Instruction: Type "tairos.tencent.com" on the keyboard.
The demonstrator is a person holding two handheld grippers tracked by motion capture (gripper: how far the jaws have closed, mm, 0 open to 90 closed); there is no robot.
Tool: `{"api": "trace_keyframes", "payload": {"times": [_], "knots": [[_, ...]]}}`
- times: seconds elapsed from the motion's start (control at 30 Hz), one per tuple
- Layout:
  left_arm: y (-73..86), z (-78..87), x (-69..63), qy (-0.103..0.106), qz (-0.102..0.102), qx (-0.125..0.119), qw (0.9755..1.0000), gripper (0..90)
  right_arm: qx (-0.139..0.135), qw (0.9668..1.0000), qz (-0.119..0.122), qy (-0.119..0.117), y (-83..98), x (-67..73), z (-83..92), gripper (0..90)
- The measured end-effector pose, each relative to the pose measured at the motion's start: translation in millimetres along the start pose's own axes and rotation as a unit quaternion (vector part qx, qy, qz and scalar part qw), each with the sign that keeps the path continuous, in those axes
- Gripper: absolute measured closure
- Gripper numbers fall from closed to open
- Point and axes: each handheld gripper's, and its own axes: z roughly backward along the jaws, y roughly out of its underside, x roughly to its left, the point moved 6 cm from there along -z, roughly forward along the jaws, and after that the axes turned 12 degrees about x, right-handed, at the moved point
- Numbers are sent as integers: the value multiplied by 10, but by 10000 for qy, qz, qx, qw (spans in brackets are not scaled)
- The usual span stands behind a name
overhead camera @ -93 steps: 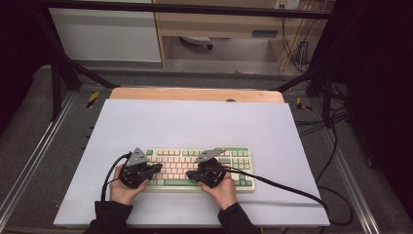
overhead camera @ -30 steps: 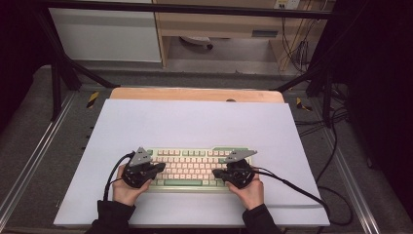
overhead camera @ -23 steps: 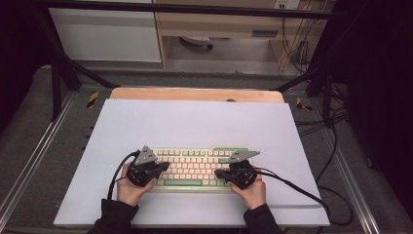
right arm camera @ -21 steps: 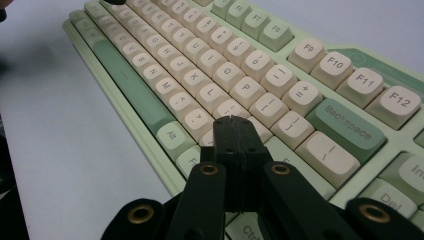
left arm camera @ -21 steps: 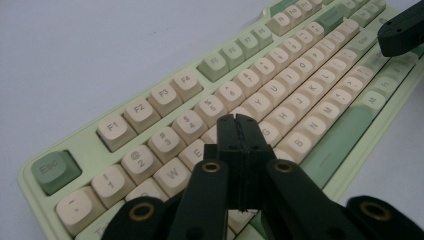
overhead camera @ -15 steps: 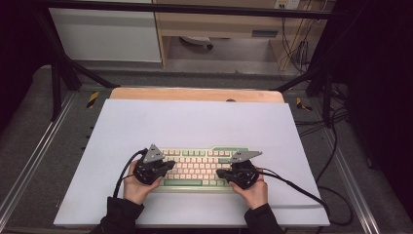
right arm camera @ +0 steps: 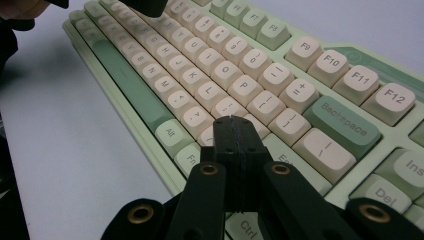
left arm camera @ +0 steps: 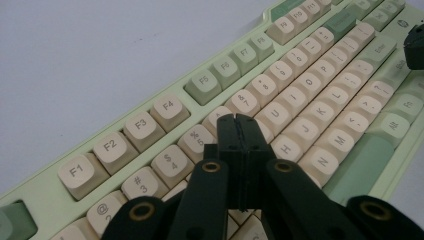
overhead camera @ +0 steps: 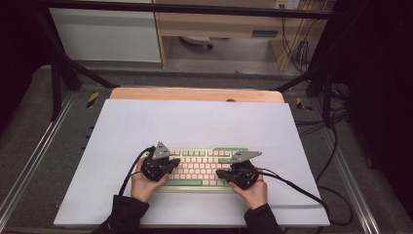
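Note:
A pale green keyboard (overhead camera: pixel 202 168) with cream and green keys lies near the front of the white sheet. My left gripper (overhead camera: pixel 168 163) hovers over its left part, jaws shut with nothing between them; in the left gripper view its tips (left arm camera: pixel 239 120) sit over the number row of the keyboard (left arm camera: pixel 310 100). My right gripper (overhead camera: pixel 224 174) is over the right part, jaws shut and empty; in the right gripper view its tips (right arm camera: pixel 235 122) hang above the keys near Enter on the keyboard (right arm camera: pixel 200 60). A hand holds each gripper.
The white sheet (overhead camera: pixel 195 122) covers a wooden table (overhead camera: pixel 195 94). Black cables (overhead camera: pixel 297 187) trail from the grippers toward the front and right. A metal frame rail (overhead camera: pixel 29 161) runs along the left side. The other gripper (left arm camera: pixel 415 45) shows at the far right of the left gripper view.
The right gripper has moved right along the keyboard toward its right end. The left gripper has shifted right and a little forward over the left keys.

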Motion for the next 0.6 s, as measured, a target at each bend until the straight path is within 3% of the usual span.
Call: {"api": "trace_keyframes", "payload": {"times": [0.6], "knots": [[43,-97,-12,30,-53,76,10000,899,-23,10000,-3,6,-2,-3,0,900]]}}
